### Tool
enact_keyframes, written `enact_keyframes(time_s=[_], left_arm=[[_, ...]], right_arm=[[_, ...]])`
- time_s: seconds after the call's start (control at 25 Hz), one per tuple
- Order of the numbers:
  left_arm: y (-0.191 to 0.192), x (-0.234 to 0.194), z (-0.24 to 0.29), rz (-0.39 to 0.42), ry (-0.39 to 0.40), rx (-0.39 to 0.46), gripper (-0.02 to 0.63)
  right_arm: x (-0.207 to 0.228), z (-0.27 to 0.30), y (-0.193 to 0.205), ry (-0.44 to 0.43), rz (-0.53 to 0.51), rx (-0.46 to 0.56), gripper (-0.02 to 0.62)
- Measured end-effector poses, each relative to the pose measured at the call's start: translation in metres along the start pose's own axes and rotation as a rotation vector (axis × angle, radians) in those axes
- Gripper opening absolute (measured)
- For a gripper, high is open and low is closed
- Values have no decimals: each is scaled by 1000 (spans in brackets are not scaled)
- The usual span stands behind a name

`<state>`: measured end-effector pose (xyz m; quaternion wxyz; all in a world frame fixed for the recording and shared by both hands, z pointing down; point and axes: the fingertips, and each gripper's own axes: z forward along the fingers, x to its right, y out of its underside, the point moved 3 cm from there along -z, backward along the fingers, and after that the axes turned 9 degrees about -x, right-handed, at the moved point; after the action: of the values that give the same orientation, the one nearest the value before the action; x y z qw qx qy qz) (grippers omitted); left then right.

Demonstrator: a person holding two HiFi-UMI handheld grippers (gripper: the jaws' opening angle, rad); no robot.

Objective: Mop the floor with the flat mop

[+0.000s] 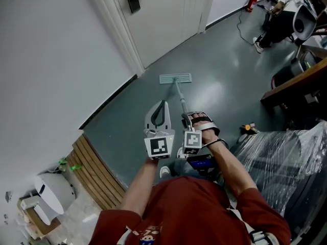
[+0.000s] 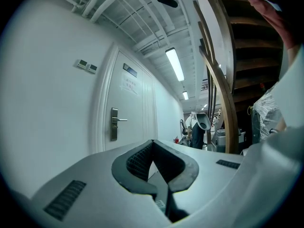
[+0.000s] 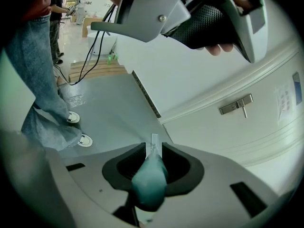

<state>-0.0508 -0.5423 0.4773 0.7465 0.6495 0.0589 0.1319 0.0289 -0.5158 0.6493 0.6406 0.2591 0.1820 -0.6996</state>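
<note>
The grey-green glossy floor (image 1: 219, 60) fills the frame's middle, with the white panelled door (image 1: 163, 14) at upper centre. My flat mop with its pale rectangular head (image 1: 175, 78) lies flat at centre, just short of the door's frame. Only 1 tong holds it: my right gripper (image 3: 153, 148) pinches the mop's teal handle grip (image 3: 149, 182), while my left gripper (image 2: 153, 144) is pressed together on nothing. I judge the thin metal pole (image 1: 180, 97) could twist in that single pinch, so the head may skew or knock the frame.
</note>
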Motion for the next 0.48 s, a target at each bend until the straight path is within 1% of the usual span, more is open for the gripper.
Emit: enact_keyframes(time_s=[0.28, 0.4, 0.48], left_arm=[[3, -2, -5, 11, -5, -6, 15], [6, 2, -11, -28, 8, 29, 15], [7, 5, -16, -34, 10, 34, 15]], right_arm=[[-5, 1, 0, 3, -9, -8, 115], [-10, 0, 2, 10, -20, -19, 115], [-15, -1, 3, 10, -23, -24, 115]])
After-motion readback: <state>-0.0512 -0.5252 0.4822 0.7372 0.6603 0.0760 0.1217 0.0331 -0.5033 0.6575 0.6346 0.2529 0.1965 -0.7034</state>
